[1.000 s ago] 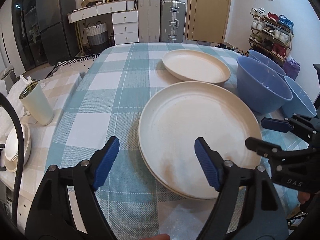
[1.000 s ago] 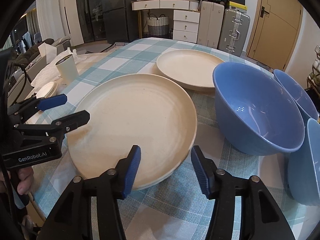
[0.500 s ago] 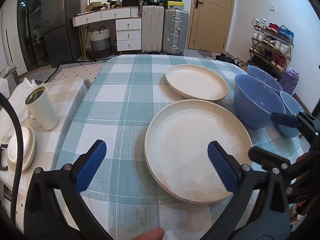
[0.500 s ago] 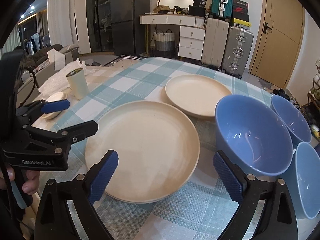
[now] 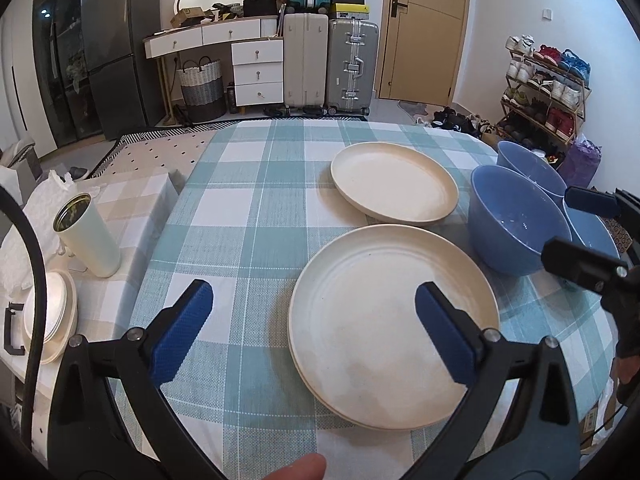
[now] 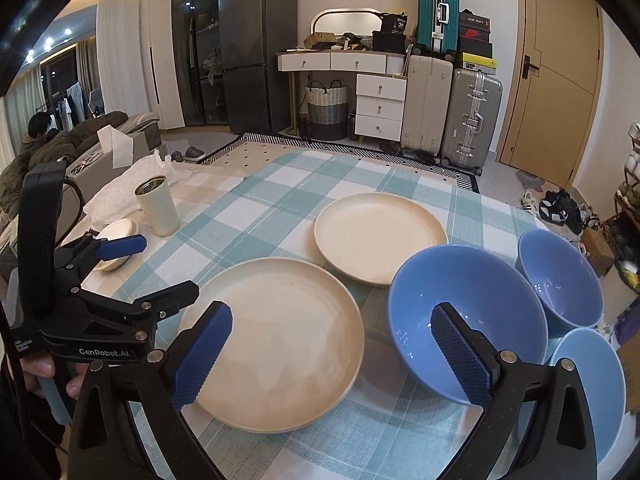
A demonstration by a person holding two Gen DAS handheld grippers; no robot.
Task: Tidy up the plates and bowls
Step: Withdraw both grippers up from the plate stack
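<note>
A stack of large round cream plates (image 5: 394,316) lies at the near edge of the teal-and-white checked tablecloth (image 5: 256,216), with a single cream round plate (image 5: 394,182) just beyond it and three blue bowls (image 6: 468,320) clustered close together to its right. The left gripper (image 5: 314,322) hangs above the stack's near left rim with its blue-padded jaws spread wide and empty, and the right gripper (image 6: 332,350) hovers equally wide apart and empty, between the stack and the nearest bowl. A pale cylindrical tumbler (image 5: 88,236) stands well apart on the beige-checked side surface (image 5: 132,200) to the left.
</note>
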